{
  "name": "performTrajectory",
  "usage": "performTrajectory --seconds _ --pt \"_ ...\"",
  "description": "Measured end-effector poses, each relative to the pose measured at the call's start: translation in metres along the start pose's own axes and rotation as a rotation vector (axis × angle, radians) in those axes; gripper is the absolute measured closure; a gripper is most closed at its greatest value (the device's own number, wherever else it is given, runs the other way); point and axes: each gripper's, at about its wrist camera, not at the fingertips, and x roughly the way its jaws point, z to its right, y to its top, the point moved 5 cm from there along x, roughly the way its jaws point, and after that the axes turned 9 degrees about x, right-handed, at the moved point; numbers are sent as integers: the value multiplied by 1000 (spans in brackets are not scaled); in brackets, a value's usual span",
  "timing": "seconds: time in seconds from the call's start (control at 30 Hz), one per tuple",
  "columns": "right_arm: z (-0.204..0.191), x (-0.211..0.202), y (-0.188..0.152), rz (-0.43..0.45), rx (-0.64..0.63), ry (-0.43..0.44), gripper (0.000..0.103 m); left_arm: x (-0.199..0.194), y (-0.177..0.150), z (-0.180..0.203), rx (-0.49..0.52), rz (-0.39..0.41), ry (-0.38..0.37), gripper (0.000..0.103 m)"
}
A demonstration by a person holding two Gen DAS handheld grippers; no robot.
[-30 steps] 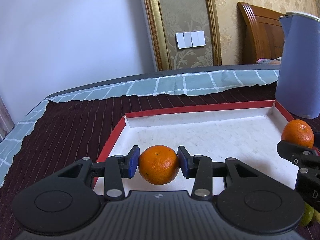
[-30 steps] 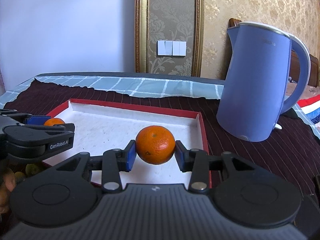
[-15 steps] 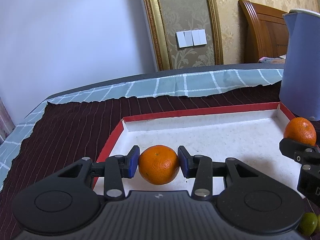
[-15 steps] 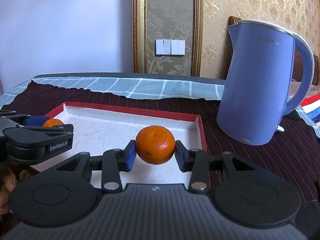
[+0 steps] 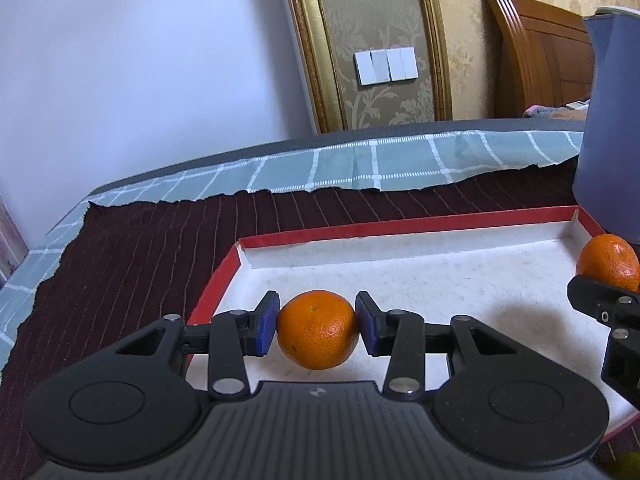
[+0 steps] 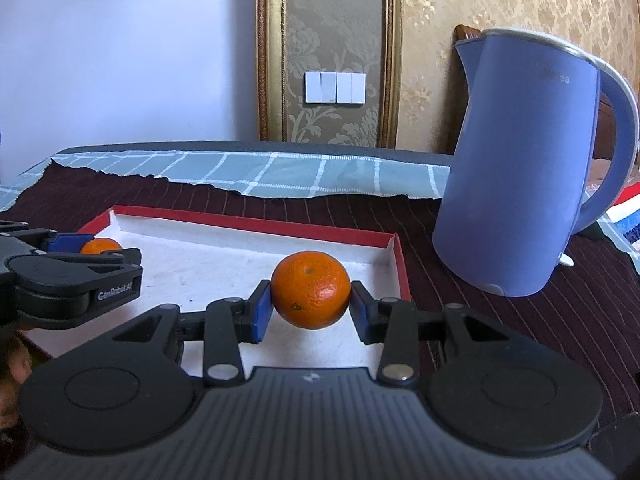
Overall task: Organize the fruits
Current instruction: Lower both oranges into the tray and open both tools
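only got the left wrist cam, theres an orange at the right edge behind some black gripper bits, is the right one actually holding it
Observer: Yes. In the right wrist view the right hand-held gripper has both blue pads pressed against that orange.
Operator: where is it sitting then
Observer: Over the white tray, close to its red right wall.
Operator: and the blue thing past that wall
Observer: A blue kettle, upright on the dark cloth to the right of the tray, handle facing away from the tray.
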Motion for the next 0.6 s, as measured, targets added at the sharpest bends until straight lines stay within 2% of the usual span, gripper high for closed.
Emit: performTrajectory --seconds 0.6 --pt "6 35 9 -49 8 -51 64 30 10 -4 -12 -43 20 62"
